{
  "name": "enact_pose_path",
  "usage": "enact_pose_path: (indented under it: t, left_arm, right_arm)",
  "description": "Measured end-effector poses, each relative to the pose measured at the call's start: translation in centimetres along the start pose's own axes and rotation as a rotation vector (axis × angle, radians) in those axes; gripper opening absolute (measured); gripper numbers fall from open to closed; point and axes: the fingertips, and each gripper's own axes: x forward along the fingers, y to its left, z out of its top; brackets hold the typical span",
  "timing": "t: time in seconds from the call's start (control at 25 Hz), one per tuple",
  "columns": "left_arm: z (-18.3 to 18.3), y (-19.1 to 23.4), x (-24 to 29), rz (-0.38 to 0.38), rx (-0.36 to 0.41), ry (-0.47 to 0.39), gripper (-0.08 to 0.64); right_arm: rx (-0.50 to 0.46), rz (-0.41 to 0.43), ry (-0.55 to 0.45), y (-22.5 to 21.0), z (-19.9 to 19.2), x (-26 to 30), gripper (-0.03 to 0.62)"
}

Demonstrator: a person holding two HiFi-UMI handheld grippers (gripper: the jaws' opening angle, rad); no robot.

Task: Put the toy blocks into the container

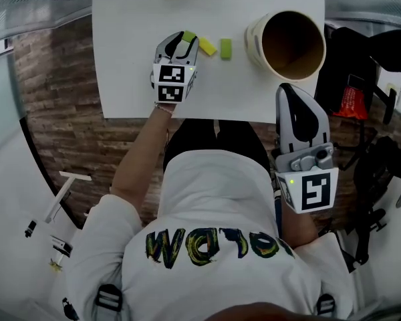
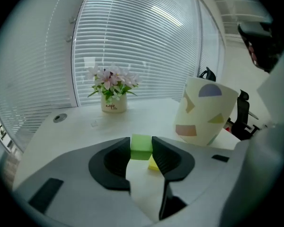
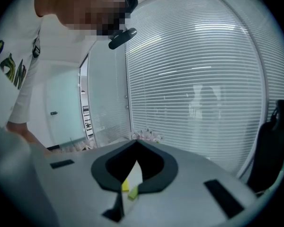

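Left gripper (image 1: 182,43): pinching. Both black jaws press on the side faces of a light green block (image 2: 141,147), which sits at the jaw tips. Whether the block clears the worktop (image 1: 134,59) cannot be told. This gripper lies in the upper middle of the head view, over the near part of the white worktop, pointing toward the far edge.

Just right of the held block in the head view, a yellow block (image 1: 207,45) lies on the worktop. A second green block (image 1: 226,48) lies just beyond it, between the yellow block and the container. The two loose blocks are close together but apart.

Container (image 1: 255,43): a round, open-topped tub at the upper right of the head view, near the right edge of the worktop, tipped so that its mouth faces the camera. Its inside shows only a plain brown wall and bottom; none of the three blocks is in it. In the left gripper view its pale outer wall carries pastel shapes and stands at centre right, well apart from the held block.

Right gripper (image 1: 289,89): jaws pressed together at the tips, nothing between them. It sits at the right of the head view, at the near edge of the worktop, just below the container.

A pot of pink flowers (image 2: 113,102) stands at the far side of the worktop, upper middle of the left gripper view.
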Motion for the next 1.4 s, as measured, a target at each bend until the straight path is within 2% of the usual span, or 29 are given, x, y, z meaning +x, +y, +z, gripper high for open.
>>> enact_pose_path:
  t: [0.84, 1.2, 1.4]
  left_arm:
    - [13.9, -2.7, -13.3, 0.002, -0.039, -0.24, 0.152]
    - [17.1, -4.5, -17.7, 0.015, -0.007, -0.314, 0.152]
    - [18.4, -5.2, -19.7, 0.008, -0.017, -0.35, 0.152]
  right_arm:
    - [-0.072, 0.007, -0.07, 0.2, 5.3, -1.0, 0.008]
    - [-0.105, 0.015, -0.104, 0.9, 7.6, -1.8, 0.008]
    - [-0.102, 0.013, -0.116, 1.1, 8.4, -2.0, 0.008]
